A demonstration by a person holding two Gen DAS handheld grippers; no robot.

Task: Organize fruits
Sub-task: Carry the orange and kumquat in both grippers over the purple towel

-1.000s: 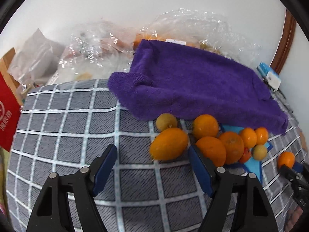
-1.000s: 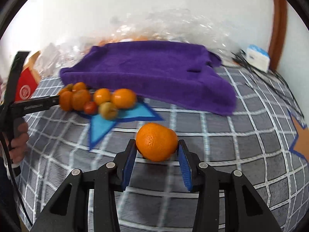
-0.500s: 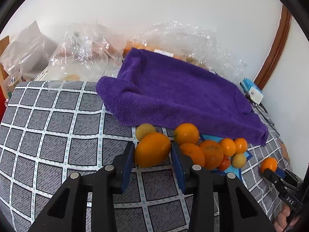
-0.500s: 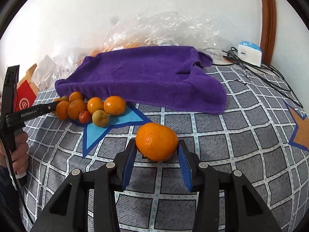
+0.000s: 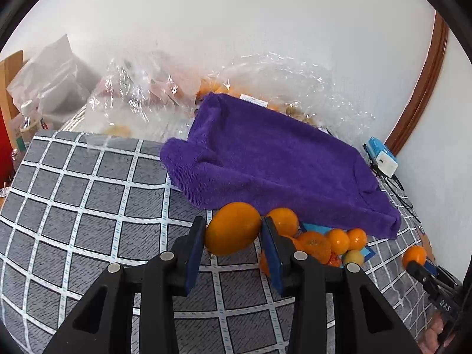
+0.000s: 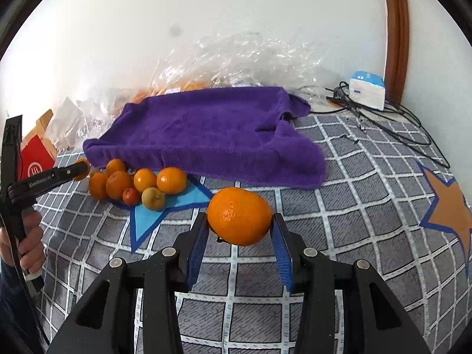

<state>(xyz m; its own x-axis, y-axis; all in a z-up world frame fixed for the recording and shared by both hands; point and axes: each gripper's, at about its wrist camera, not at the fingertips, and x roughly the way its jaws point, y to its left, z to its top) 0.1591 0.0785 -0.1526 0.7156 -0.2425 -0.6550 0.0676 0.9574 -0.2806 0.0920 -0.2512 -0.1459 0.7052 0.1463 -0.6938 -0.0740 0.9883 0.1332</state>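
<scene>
My left gripper (image 5: 233, 230) is shut on a large oval orange (image 5: 233, 228) and holds it above the checked cloth (image 5: 88, 206). My right gripper (image 6: 239, 224) is shut on a round orange (image 6: 239, 215), lifted off the cloth (image 6: 354, 206). A pile of several small oranges (image 6: 141, 181) lies by a blue star patch (image 6: 165, 206), just in front of the purple towel (image 6: 206, 129). The pile also shows in the left wrist view (image 5: 321, 242), to the right of my left gripper. The left gripper shows at the left of the right wrist view (image 6: 79, 169).
Clear plastic bags (image 5: 141, 100) with more fruit lie behind the towel (image 5: 280, 159) against the wall. A white and blue box (image 6: 367, 90) and black cables (image 6: 383, 121) are at the back right. A red carton (image 6: 35, 159) stands at the left.
My left gripper closed on the oval orange and lifted it off the cloth. My right gripper kept its orange and rose a little.
</scene>
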